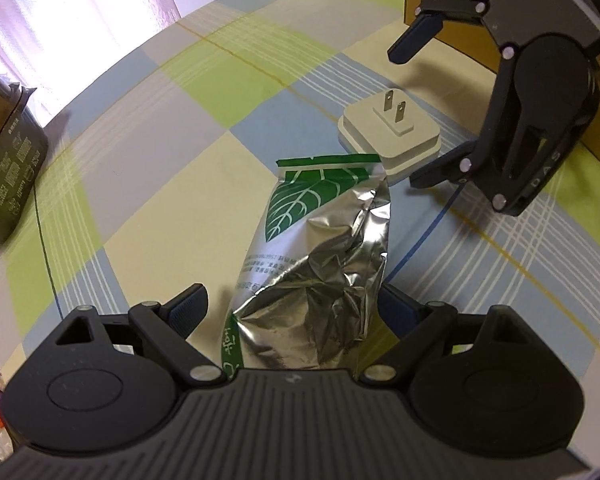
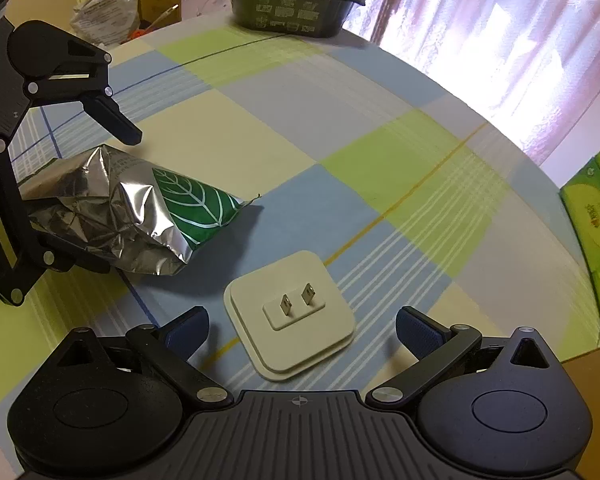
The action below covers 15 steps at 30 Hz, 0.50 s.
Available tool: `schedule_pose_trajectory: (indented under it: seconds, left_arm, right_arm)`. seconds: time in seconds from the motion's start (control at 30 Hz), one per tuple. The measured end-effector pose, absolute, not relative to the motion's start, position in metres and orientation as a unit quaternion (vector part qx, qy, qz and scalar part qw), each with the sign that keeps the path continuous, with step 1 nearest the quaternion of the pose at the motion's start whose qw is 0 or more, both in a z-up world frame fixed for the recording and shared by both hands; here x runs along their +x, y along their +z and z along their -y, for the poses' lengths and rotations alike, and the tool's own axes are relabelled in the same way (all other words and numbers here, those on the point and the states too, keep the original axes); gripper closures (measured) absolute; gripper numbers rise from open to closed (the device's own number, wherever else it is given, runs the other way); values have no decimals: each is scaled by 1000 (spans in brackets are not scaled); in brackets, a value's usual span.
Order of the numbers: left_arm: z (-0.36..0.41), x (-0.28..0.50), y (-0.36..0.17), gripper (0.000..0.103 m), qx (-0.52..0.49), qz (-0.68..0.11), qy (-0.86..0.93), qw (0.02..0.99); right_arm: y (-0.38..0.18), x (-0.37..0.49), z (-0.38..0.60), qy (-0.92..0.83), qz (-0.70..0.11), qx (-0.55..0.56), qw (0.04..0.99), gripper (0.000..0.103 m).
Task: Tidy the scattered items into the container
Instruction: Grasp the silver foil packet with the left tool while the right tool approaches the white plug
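A crumpled silver foil pouch (image 1: 320, 264) with a green leaf print lies on the checked tablecloth (image 1: 172, 184). My left gripper (image 1: 294, 306) is open and straddles its near end; the left finger stands a little clear of the foil. Beyond the pouch lies a white square plug adapter (image 1: 392, 136), prongs up. In the right wrist view the adapter (image 2: 296, 316) sits between the spread fingers of my open right gripper (image 2: 302, 330), untouched. The pouch (image 2: 132, 216) lies at the left there, inside the left gripper (image 2: 112, 200). The right gripper (image 1: 412, 116) hangs over the adapter.
A brown cardboard box (image 1: 452, 36) stands at the back right, and its edge (image 2: 592, 368) shows beside the right gripper. A dark packaged bowl (image 2: 296, 0) sits near the curtain. Green tissue packs (image 2: 596, 208) line one table edge. A plastic bag (image 2: 104, 4) lies off the table.
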State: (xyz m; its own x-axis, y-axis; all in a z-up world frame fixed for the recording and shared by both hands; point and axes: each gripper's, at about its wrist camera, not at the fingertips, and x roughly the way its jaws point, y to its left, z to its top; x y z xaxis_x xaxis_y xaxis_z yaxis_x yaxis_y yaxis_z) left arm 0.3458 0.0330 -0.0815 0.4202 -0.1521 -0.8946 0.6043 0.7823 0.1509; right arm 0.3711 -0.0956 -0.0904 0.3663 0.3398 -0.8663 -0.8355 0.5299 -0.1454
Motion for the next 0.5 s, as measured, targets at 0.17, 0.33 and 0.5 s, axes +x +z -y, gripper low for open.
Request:
schedule_pose_trajectory:
  seconds: [0.17, 0.33, 0.5]
  left_arm:
    - [-32, 346, -86, 15, 234, -489, -233, 807]
    - [-32, 346, -91, 22, 228, -496, -234, 805]
    - [-34, 346, -89, 30, 221, -498, -229, 807]
  right_arm:
    - [-97, 374, 95, 384, -418, -297, 768, 0]
    - [-100, 377, 94, 391, -419, -292, 766, 0]
    - [-101, 381, 95, 402, -424, -278, 763, 15]
